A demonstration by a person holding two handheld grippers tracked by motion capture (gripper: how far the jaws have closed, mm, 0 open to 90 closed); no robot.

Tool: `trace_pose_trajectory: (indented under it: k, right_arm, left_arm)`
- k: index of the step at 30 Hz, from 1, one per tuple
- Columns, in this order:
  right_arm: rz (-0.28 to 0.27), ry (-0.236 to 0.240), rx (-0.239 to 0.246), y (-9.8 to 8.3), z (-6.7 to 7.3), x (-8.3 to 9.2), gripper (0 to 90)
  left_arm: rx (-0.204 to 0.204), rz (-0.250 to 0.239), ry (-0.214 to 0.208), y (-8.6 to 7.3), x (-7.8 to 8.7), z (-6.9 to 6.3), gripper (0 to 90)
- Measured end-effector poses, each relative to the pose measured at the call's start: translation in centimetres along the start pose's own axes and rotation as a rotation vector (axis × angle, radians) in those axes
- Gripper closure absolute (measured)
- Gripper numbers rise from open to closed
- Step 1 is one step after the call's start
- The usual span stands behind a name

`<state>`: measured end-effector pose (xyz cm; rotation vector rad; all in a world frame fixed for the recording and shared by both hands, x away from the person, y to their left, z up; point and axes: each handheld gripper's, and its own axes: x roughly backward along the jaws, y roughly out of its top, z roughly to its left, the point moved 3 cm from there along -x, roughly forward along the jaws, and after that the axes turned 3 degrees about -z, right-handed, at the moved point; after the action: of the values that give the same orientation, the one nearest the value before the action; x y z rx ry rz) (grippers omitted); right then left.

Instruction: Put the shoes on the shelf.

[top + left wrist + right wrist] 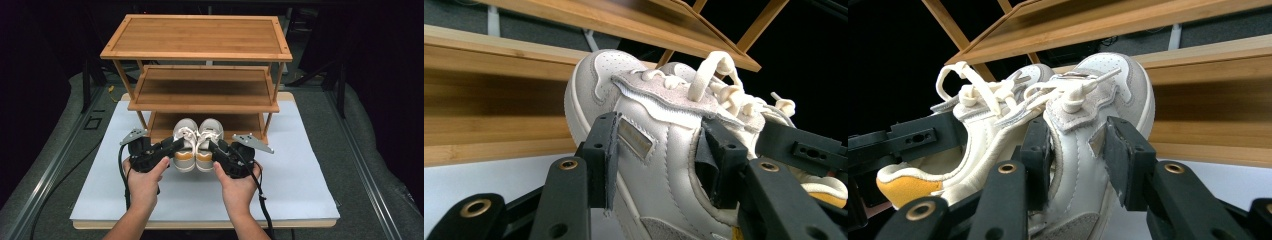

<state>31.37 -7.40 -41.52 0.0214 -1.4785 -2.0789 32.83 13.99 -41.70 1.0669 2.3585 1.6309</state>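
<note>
High view: smooth white leather sneakers [197,142], slatted bamboo rack [200,55].

Support surface: a table [300,175] with a pale, white-grey top over a light wooden edge, visible along the front at 6 o'clock and at the far corners. The top is rectangular and set on a grey carpeted floor [365,130].

Standing directly on the table: one three-tier wooden shoe rack [200,37], placed toward 12 o'clock, its feet on the rear half of the top. The rack's upper, middle and lowest shelves are slatted bamboo-coloured boards on slim angled legs. The lowest shelf [240,122] sits just above the table top.

From 3 through 6 to 9 o'clock, the front half of the table carries nothing resting directly on it.
</note>
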Motion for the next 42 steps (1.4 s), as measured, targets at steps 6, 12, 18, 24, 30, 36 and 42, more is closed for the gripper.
trace_pose_trajectory:
  k: [6, 12, 18, 24, 30, 36, 42]
  right_arm:
    - [0.011, -0.009, 0.001, 0.6, 0.1, 0.4, 63.5]
    - [-0.008, 0.002, -0.002, 1.2, 0.4, 0.5, 63.5]
    - [0.001, -0.01, 0.004, 1.6, 0.5, 0.7, 63.5]
    - [-0.014, 0.002, 0.008, 2.3, 0.7, 0.7, 63.5]
    - [-0.021, 0.001, 0.008, 2.7, 0.7, 0.5, 63.5]
    - [-0.016, 0.0, 0.014, 3.2, 0.8, 0.5, 63.5]
    - [-0.03, 0.001, 0.019, 4.1, 0.8, 0.0, 63.5]
  left_arm:
    - [-0.003, 0.001, -0.006, 0.8, 0.2, -0.4, 55.6]
    - [-0.009, -0.001, -0.006, 1.3, 0.4, -0.7, 55.6]
    - [-0.016, -0.001, -0.009, 1.9, 0.4, -0.9, 55.6]
    - [-0.021, -0.005, -0.01, 2.5, 0.4, -1.1, 55.6]
    - [-0.022, -0.002, -0.011, 2.9, 0.3, -1.1, 55.6]
    - [-0.018, -0.007, -0.014, 3.4, 0.2, -1.1, 55.6]
    - [-0.027, -0.008, -0.013, 4.4, -0.2, -1.1, 55.6]
